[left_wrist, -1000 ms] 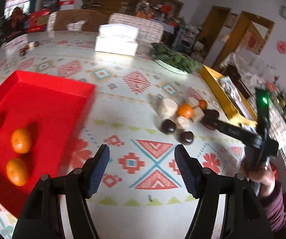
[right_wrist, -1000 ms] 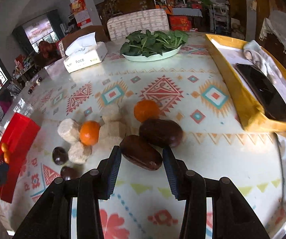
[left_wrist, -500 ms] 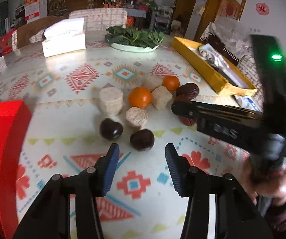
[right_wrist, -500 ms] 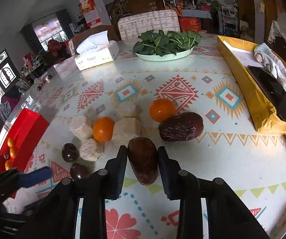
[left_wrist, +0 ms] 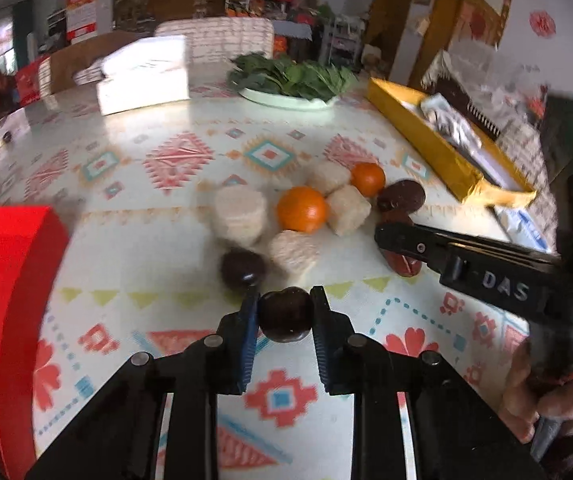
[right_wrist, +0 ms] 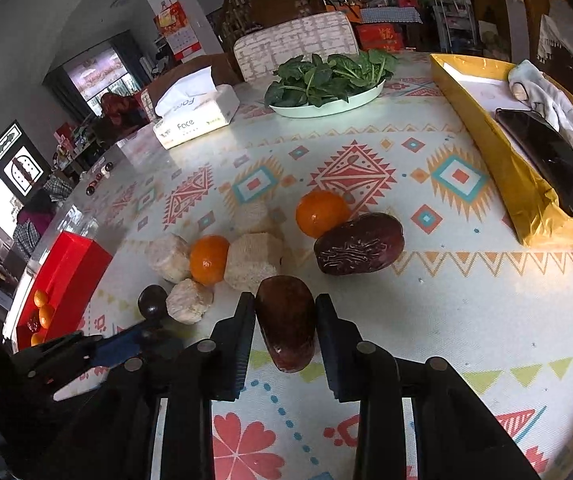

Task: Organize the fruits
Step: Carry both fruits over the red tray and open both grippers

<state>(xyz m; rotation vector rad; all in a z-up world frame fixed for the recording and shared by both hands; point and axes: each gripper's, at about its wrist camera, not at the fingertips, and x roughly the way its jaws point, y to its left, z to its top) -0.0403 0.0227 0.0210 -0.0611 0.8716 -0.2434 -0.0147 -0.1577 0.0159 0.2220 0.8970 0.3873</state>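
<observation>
My left gripper (left_wrist: 284, 308) is shut on a small dark round fruit (left_wrist: 285, 314) on the patterned tablecloth. A second dark round fruit (left_wrist: 243, 267) lies just beyond it. My right gripper (right_wrist: 285, 312) is shut on a long brown date (right_wrist: 286, 322) that rests on the cloth. Another date (right_wrist: 358, 244), two oranges (right_wrist: 209, 259) (right_wrist: 321, 213) and several pale beige blocks (right_wrist: 252, 262) lie in a cluster ahead. The red tray (right_wrist: 62, 276) at the far left holds small oranges.
A yellow tray (right_wrist: 526, 184) with a dark phone and a cloth stands on the right. A plate of green leaves (right_wrist: 326, 84) and a tissue box (right_wrist: 196, 116) stand at the back. The right gripper's arm (left_wrist: 486, 276) crosses the left wrist view.
My left gripper swung away from the red tray to the fruit cluster and closed on the dark round fruit. My right gripper closed on the long date.
</observation>
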